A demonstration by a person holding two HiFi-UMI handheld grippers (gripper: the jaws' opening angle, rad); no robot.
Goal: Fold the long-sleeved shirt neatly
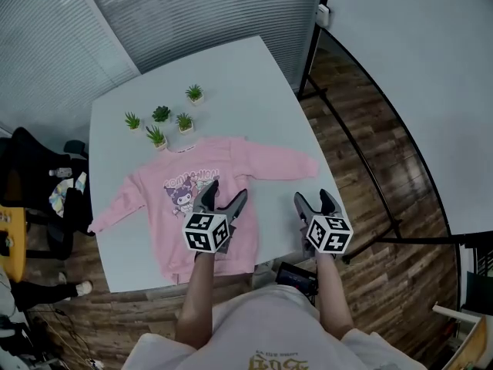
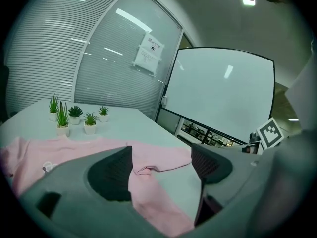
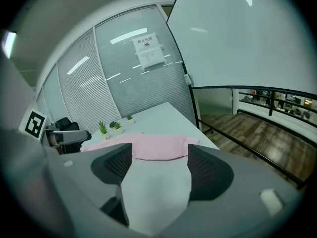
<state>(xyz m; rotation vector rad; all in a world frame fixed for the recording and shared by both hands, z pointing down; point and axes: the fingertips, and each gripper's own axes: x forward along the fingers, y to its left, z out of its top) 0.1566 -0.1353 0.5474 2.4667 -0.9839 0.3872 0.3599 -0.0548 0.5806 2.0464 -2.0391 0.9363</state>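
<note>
A pink long-sleeved shirt (image 1: pixel 192 206) with a cartoon print lies flat on the white table (image 1: pixel 231 83), both sleeves spread out. My left gripper (image 1: pixel 222 197) hovers open over the shirt's lower right part; in the left gripper view the pink shirt (image 2: pixel 148 182) shows between its jaws. My right gripper (image 1: pixel 316 201) stands open above the bare table near the front right edge, just below the right sleeve (image 1: pixel 285 163). In the right gripper view that sleeve (image 3: pixel 153 147) lies ahead of the jaws, with nothing between them.
Several small potted plants (image 1: pixel 162 122) stand on the table behind the collar. A dark chair with bags (image 1: pixel 35 183) sits left of the table. Wooden floor (image 1: pixel 370 176) and a black-framed whiteboard (image 1: pixel 416 68) lie to the right.
</note>
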